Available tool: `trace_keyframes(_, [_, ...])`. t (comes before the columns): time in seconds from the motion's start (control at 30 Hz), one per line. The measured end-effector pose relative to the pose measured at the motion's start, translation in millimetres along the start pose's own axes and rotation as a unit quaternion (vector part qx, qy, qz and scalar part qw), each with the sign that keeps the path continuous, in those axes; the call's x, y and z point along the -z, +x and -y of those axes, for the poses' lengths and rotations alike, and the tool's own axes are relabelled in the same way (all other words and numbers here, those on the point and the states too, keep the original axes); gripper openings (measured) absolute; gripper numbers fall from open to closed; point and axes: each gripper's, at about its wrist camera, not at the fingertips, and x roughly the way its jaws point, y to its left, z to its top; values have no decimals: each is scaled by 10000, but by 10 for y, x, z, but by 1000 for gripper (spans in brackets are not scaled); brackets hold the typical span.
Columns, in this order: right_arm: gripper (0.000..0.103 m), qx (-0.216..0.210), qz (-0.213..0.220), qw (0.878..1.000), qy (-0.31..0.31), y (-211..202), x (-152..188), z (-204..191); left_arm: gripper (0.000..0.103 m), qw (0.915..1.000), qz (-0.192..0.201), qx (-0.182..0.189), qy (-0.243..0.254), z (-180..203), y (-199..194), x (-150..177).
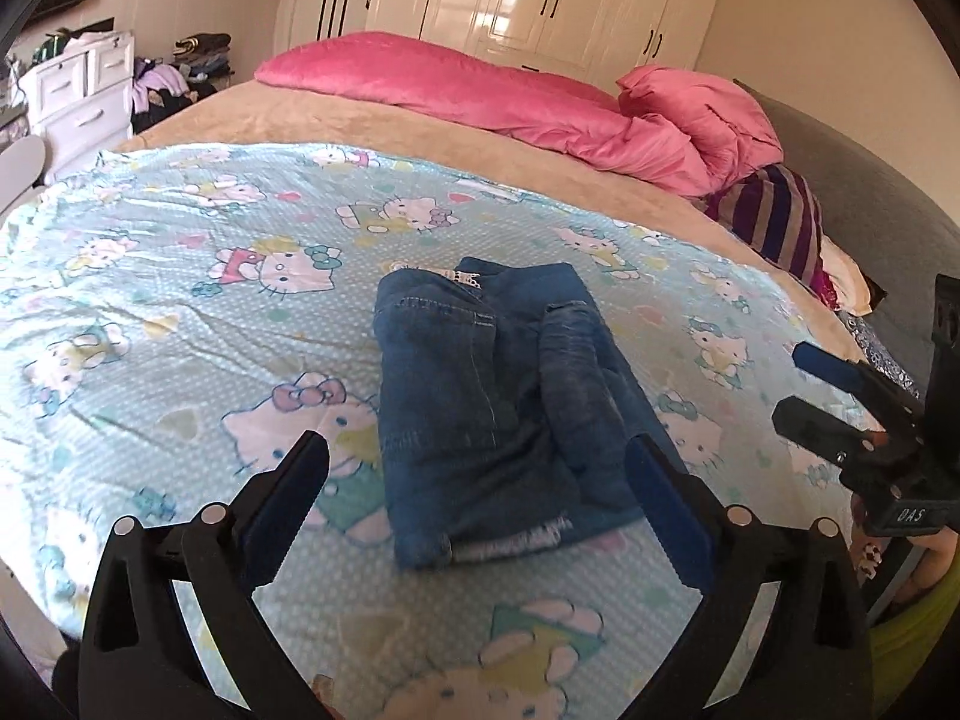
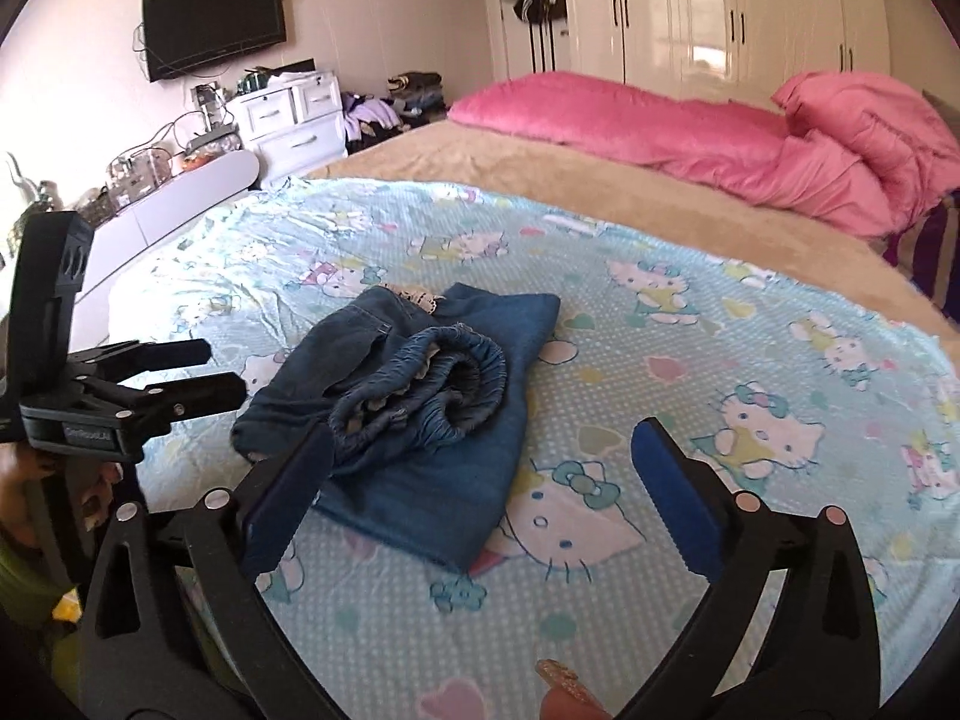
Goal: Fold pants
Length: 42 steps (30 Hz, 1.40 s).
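Observation:
A pair of blue jeans (image 1: pixel 480 396) lies folded into a short bundle on the light blue cartoon-cat sheet (image 1: pixel 180 300) that covers the bed. In the right wrist view the jeans (image 2: pixel 420 420) show their elastic waistband (image 2: pixel 462 372) curled on top. My left gripper (image 1: pixel 477 453) stands wide open at the near end of the bundle, and its blue pads touch no cloth. My right gripper (image 2: pixel 483 441) is also wide open at the bundle's near right side, with nothing gripped. Each gripper shows in the other's view, the right gripper (image 1: pixel 795 381) and the left gripper (image 2: pixel 222 369).
A tan blanket (image 1: pixel 480 138) and a pink duvet (image 1: pixel 540 102) lie further up the bed, with a striped cushion (image 1: pixel 774 222) at its right. White drawers (image 2: pixel 288 114), a wall television (image 2: pixel 213 21) and a white wardrobe (image 2: pixel 720 18) stand beyond. A person's fingertip (image 2: pixel 564 696) shows at the bottom edge.

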Motion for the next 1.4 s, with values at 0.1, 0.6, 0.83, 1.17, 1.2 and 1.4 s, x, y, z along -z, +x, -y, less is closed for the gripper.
trace_keyframes(0.1, [94, 85, 4, 9999, -75, -131, 52, -58, 98, 9999, 65, -79, 12, 0, -159, 81])
trace_keyframes(0.6, [94, 153, -469, 9987, -88, -339, 474, -273, 98, 9997, -140, -140, -133, -98, -476, 645])
trace_keyframes(0.83, [94, 107, -737, 9971, 157, -240, 615, -312, 98, 9990, -282, -251, -227, -126, -442, 766])
trace_keyframes(1.17, [94, 48, -738, 9970, 212, -237, 632, -325, 98, 9982, -329, -484, -139, -73, -425, 766])
trace_keyframes(1.2, [94, 47, -735, 9970, 216, -241, 637, -329, 98, 9980, -341, -509, -131, -67, -418, 766])
trace_keyframes(1.4, [94, 39, -726, 9971, 221, -251, 651, -341, 98, 9979, -341, -536, -111, -47, -420, 773])
